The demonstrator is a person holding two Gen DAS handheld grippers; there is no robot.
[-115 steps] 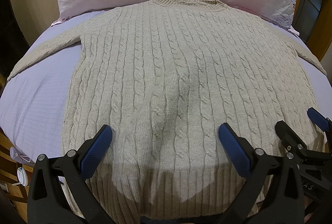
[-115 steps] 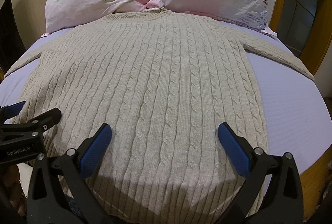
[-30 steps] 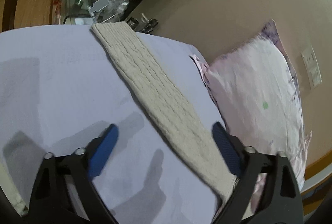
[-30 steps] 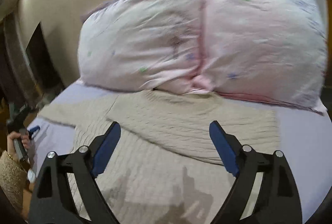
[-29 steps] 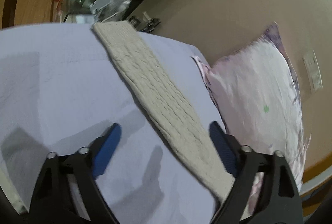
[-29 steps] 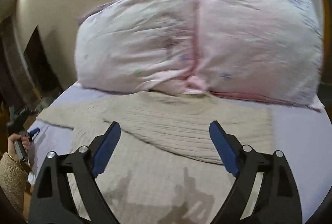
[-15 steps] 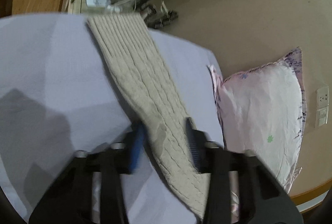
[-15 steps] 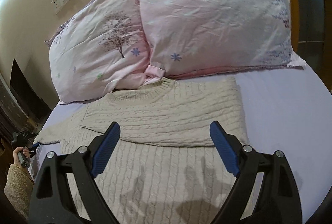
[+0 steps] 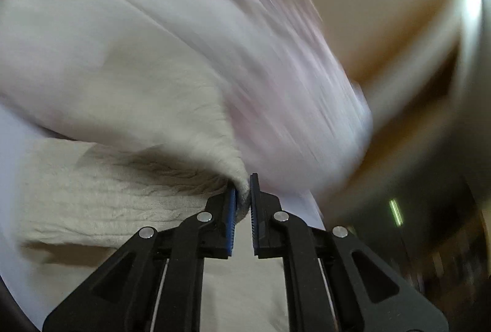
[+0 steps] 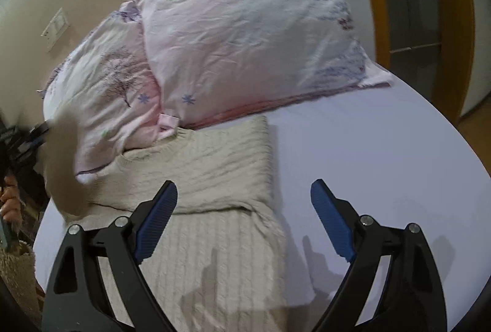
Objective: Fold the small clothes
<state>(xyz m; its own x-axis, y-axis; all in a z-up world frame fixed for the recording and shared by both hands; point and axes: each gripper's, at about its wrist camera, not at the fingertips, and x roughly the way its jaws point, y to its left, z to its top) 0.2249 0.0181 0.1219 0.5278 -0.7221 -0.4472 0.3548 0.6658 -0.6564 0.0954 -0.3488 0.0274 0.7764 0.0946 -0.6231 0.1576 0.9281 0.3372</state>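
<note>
A cream cable-knit sweater (image 10: pixel 214 209) lies on the lavender bed sheet (image 10: pixel 383 163), its right sleeve folded across the chest. My left gripper (image 9: pixel 243 193) is shut on the left sleeve (image 9: pixel 172 123), lifted off the bed; the view is motion-blurred. In the right wrist view that lifted sleeve (image 10: pixel 63 166) hangs blurred at the far left beside the left gripper (image 10: pixel 33 135). My right gripper (image 10: pixel 244 221) is open and empty, above the sweater's right edge.
Two pink flowered pillows (image 10: pixel 239 34) lean against the wall at the head of the bed. A wooden frame (image 10: pixel 451 25) stands at the right. The bed's left edge (image 10: pixel 40 240) drops to a rug.
My left gripper has shut on the left sleeve and lifted it, swinging fast. My right gripper stays open and has shifted right over the sweater's edge.
</note>
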